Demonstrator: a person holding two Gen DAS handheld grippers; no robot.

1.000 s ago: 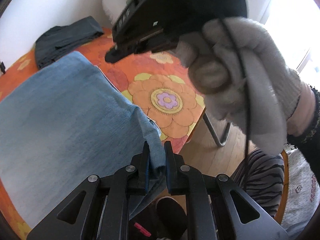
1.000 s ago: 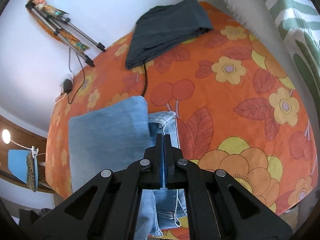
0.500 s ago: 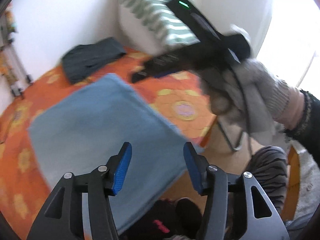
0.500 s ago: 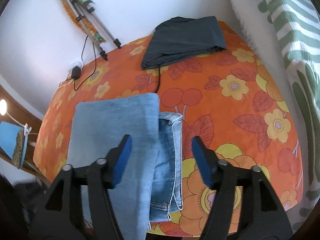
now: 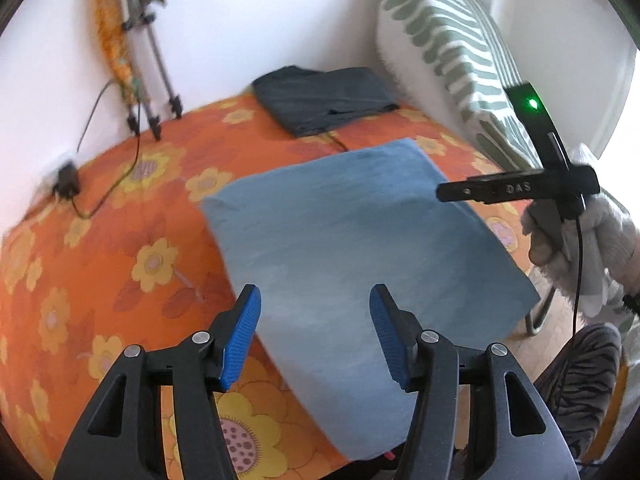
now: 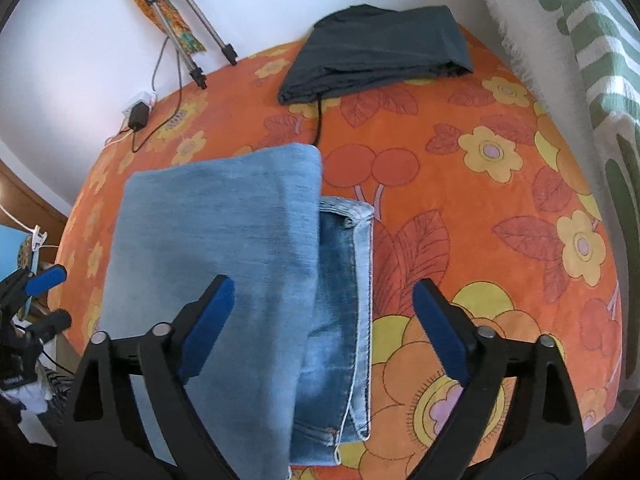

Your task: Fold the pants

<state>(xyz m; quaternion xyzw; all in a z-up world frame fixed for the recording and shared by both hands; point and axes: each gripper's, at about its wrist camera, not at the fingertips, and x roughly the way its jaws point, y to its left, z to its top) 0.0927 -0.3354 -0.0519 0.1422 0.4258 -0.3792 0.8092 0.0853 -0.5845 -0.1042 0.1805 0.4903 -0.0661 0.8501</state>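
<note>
Light blue jeans (image 5: pixel 360 248) lie folded into a flat rectangle on the orange flowered bedspread (image 5: pixel 100 264). In the right wrist view the jeans (image 6: pixel 224 264) show the waistband layers (image 6: pixel 348 280) sticking out under the top fold. My left gripper (image 5: pixel 316 332) is open and empty above the near edge of the jeans. My right gripper (image 6: pixel 320 332) is open and empty above the jeans; it also shows in the left wrist view (image 5: pixel 516 190), held by a gloved hand at the right.
Folded dark grey pants (image 6: pixel 380 52) lie at the back of the bed. A tripod (image 5: pixel 148 80) leans on the wall, with a cable and charger (image 5: pixel 66 184) by it. A striped green pillow (image 5: pixel 452 60) stands at the right. The bed's edge (image 5: pixel 516 320) drops to the floor.
Both grippers were shut on the jeans' edge a second ago. Both have let go, opened wide and drawn back upward. The jeans now lie flat.
</note>
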